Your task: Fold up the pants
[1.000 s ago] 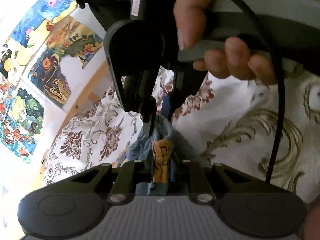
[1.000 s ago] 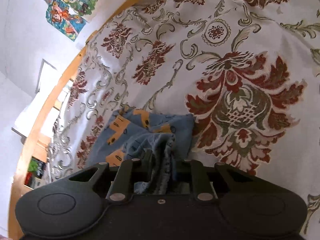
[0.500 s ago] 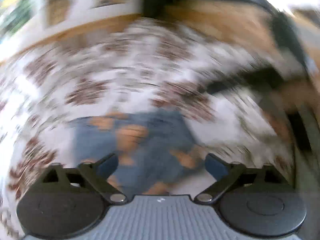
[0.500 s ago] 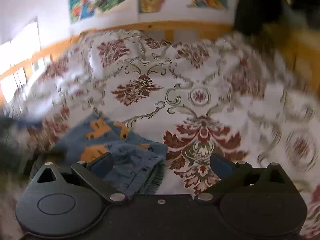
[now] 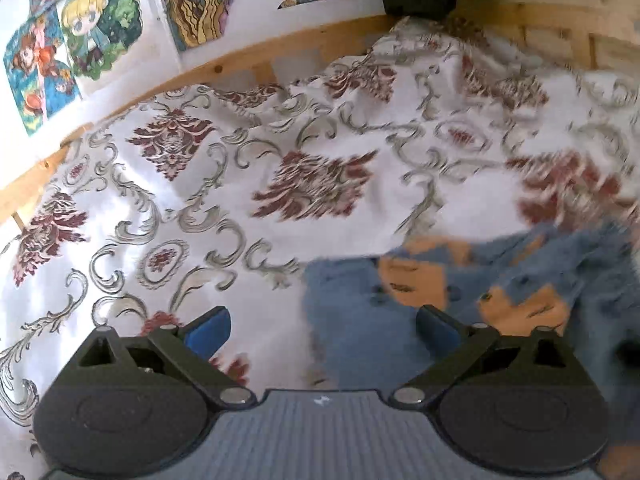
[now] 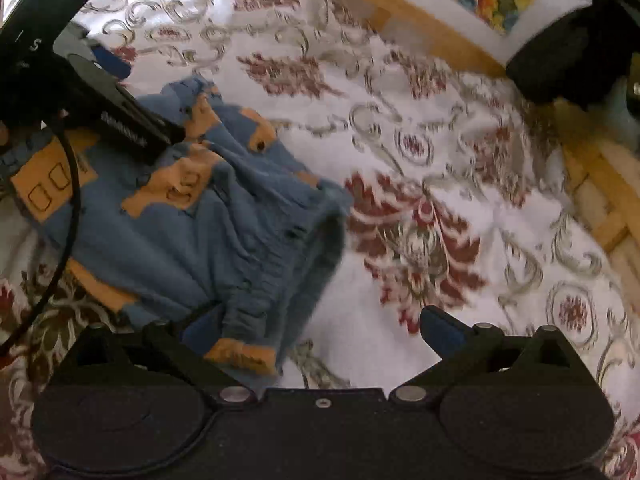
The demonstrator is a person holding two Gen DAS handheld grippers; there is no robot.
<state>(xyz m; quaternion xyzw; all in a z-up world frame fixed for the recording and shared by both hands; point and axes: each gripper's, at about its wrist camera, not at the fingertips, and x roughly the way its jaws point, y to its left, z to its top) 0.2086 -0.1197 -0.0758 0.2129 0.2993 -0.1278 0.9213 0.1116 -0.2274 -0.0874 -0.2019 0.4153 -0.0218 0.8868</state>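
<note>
Floral bedspread [image 5: 280, 128] bears folded pants [image 6: 208, 216]; both grippers' jaws spread.

Blue pants [image 6: 208, 216] on floral bedspread [image 6: 460, 152]

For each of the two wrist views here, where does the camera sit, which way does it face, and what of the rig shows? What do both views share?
Left wrist: sits behind the left hand-held gripper, open, looking across the patterned bedspread toward the wooden bed rail and posters; the pants lie lower right.
Right wrist: sits behind the right hand-held gripper, open, looking down at the crumpled pants; the left hand-held gripper shows upper left.
Shared: pants, bedspread, bed rail.
</note>
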